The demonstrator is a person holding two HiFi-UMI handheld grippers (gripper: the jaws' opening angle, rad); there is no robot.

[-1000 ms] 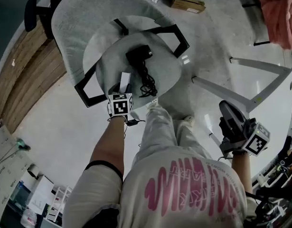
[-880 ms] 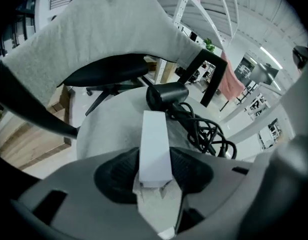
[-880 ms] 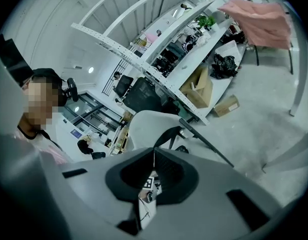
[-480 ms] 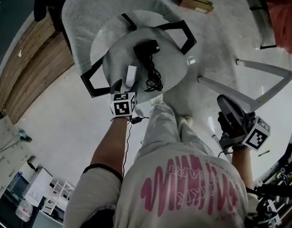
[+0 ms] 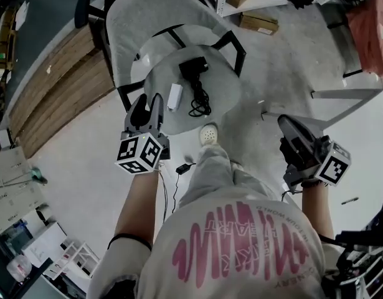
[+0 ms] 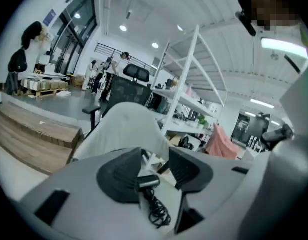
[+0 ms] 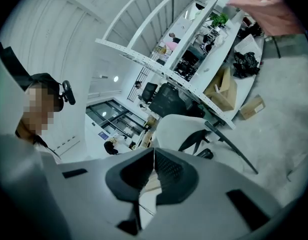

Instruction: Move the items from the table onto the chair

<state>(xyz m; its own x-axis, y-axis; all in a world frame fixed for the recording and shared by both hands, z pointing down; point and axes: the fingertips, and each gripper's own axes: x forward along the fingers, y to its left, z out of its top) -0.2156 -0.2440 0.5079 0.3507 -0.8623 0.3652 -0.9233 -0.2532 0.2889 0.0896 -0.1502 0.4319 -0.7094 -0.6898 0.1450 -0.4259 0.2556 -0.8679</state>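
Observation:
The white chair's seat (image 5: 222, 95) holds a small white bar-shaped item (image 5: 174, 96) and a black device (image 5: 194, 67) with a coiled cord (image 5: 199, 103). My left gripper (image 5: 149, 101) is raised above the seat's near left edge. Its jaws have just been closing, stand apart, and nothing is between them. In the left gripper view the left gripper (image 6: 155, 154) frames the black device (image 6: 147, 182) and the cord (image 6: 156, 211) lying farther off on the seat. My right gripper (image 5: 284, 122) hangs at the right, shut and empty. The right gripper (image 7: 154, 156) shows its pads pressed together.
A white table (image 5: 365, 148) with slanted legs (image 5: 347, 93) is at the right. Cardboard boxes (image 5: 260, 22) lie under shelving behind the chair. A wooden platform (image 5: 54, 92) runs along the left. A plug with a cable (image 5: 184, 167) lies on the floor by the person's shoe (image 5: 208, 132).
The left gripper let go of the white item on the seat and rose well above the chair. The right gripper shifted only slightly and stayed shut.

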